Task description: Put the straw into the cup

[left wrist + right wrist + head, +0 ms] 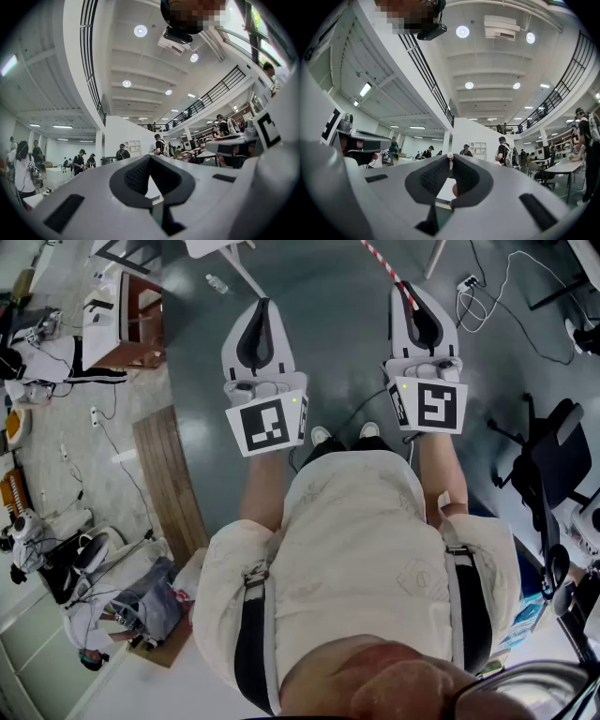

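Both grippers are held out level in front of the person's body, over the grey floor. My right gripper (415, 287) is shut on a thin red-and-white striped straw (386, 265), which sticks out forward past its tips. In the right gripper view the straw (450, 161) shows end-on as a small pale stub pinched between the jaw tips of my right gripper (450, 158). My left gripper (262, 304) has its jaws together with nothing between them; in its own view my left gripper (150, 157) meets at the tips. No cup is in any view.
A black office chair (553, 465) stands at the right. A wooden plank (169, 484) lies on the floor at the left, beyond it a wooden stand (127, 320). Cables (487, 287) trail at the top right. Several people and tables stand in the hall ahead.
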